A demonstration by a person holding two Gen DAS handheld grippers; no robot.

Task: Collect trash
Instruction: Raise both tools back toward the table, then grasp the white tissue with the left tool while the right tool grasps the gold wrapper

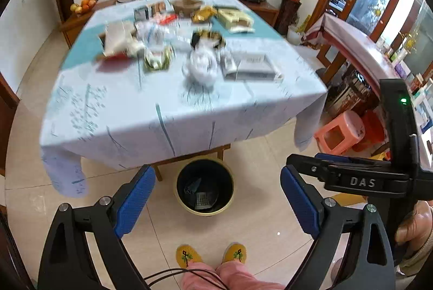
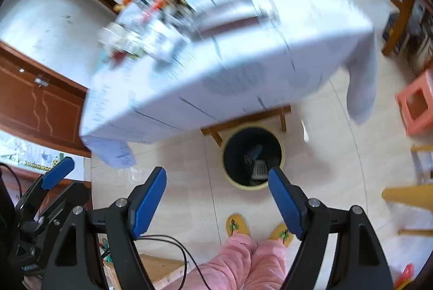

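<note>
- The left hand-held gripper (image 1: 217,198) is open wide. Nothing sits between its blue pads (image 1: 135,202).
- On the left part of the bench (image 1: 130,122), which has a pale blue cloth over it, there is a crumpled white and brown wrapper (image 1: 119,42) next to a red flat thing (image 1: 112,64). All of it looks blurry.
- Near the middle of the bench lies a green and white wrapper (image 1: 158,60), and beside it a ball of white crumpled paper (image 1: 201,66).
- To the right of the paper ball is a flat grey box (image 1: 254,66). Behind it lies a yellow and white packet (image 1: 235,19).
- The trash bin (image 1: 204,185) stands on the floor under the near edge of the bench. It has a dark liner and a few bits of trash (image 1: 201,199) inside.
- Yellow slippers (image 1: 211,254) and pink trousers show at the bottom.
- A pink stool (image 1: 339,131) stands on the floor to the right of the bench.
- The right hand-held gripper (image 2: 216,199) is open wide too, with nothing held. It is above the floor, with the bin just past its right pad.
</note>
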